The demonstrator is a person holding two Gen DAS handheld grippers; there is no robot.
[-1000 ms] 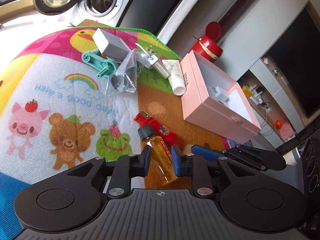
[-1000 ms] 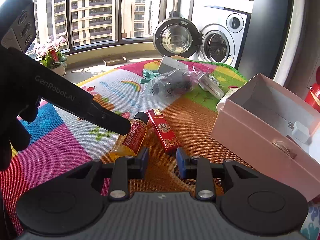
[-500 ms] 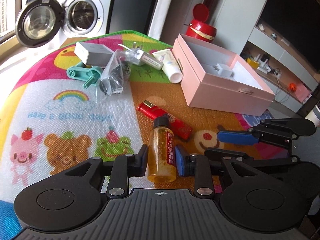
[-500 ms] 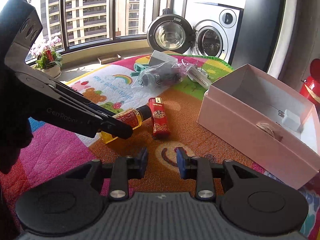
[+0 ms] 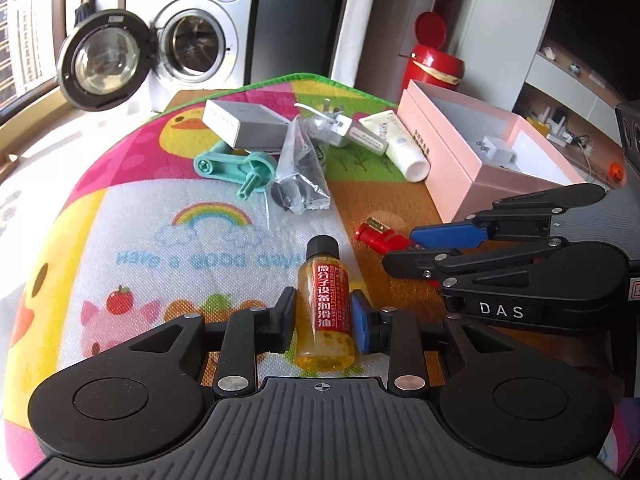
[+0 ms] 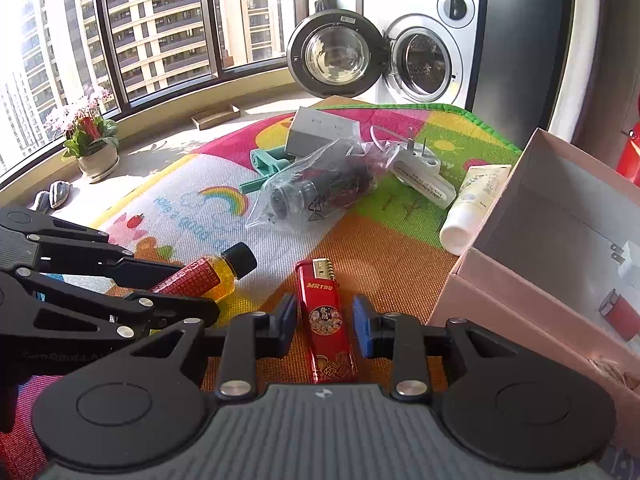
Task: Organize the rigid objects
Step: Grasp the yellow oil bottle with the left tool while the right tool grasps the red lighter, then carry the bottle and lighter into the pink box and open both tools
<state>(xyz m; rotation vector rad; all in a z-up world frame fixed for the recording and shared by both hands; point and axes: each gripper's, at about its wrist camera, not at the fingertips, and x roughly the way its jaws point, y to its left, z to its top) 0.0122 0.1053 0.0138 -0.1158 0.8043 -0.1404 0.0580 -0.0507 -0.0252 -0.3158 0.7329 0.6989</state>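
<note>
A small yellow oil bottle point(image 5: 325, 312) point(image 6: 208, 276) with a red label lies on the play mat between the fingers of my left gripper point(image 5: 324, 322) point(image 6: 198, 290), whose pads sit against its sides. A red lighter point(image 6: 326, 320) point(image 5: 378, 236) lies flat on the orange patch between the fingers of my right gripper point(image 6: 325, 326) point(image 5: 404, 248). The right jaws are closing around it, and a thin gap still shows beside the blue pad. The pink box point(image 5: 460, 168) point(image 6: 500, 264) stands open to the right, holding a white charger point(image 6: 630, 264) and another red lighter point(image 6: 620, 312).
Farther back on the mat lie a grey box point(image 5: 244, 124), a teal plastic part point(image 5: 236, 164), a clear bag with a dark object point(image 6: 316, 188), a white plug adapter point(image 6: 420, 172) and a white tube point(image 6: 472, 204). A washing machine point(image 6: 424, 56) with its door open stands behind.
My left gripper rolled and came to straddle the oil bottle, which has turned on the mat. My right gripper slid over to the red lighter, which now lies between its fingers.
</note>
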